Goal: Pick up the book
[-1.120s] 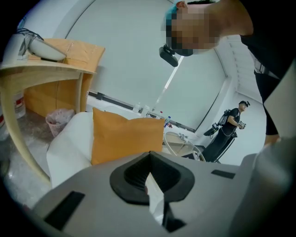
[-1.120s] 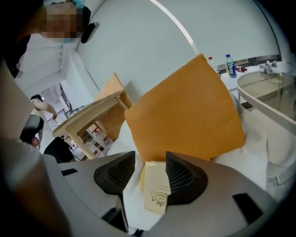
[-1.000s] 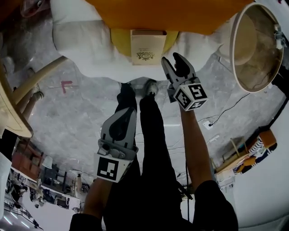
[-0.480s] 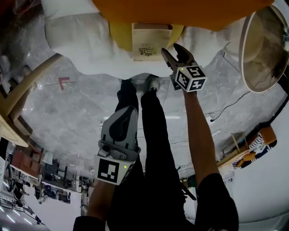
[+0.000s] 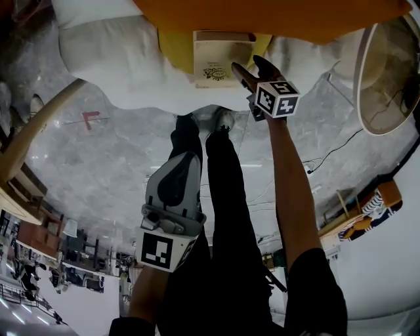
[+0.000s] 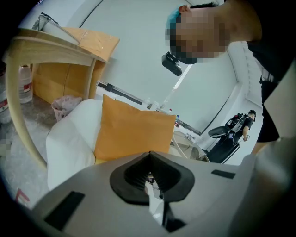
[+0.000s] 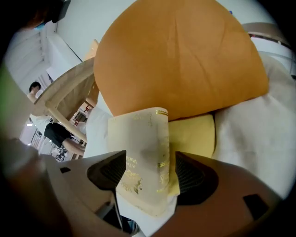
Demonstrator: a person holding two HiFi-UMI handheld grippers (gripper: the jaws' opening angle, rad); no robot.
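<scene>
A cream book (image 5: 213,59) with gold print stands on a yellow seat cushion (image 5: 174,49) and leans against an orange pillow (image 5: 275,16). My right gripper (image 5: 249,69) is at the book's right edge. In the right gripper view the book (image 7: 138,148) is between the pads of the right gripper (image 7: 150,173). Its jaws are opening, and a gap shows beside the spine. My left gripper (image 5: 186,159) hangs lower, beside the person's legs, far from the book. In the left gripper view the left gripper (image 6: 149,155) is shut on nothing.
The cushions rest on a white armchair (image 5: 111,52). A round pale side table (image 5: 387,72) stands at the right and a wooden table leg (image 5: 39,131) at the left. The floor is grey marble, with a red mark (image 5: 90,118) and a cable (image 5: 341,147).
My right gripper has moved up the picture to the book and its jaws have spread wider. The left gripper has hardly moved.
</scene>
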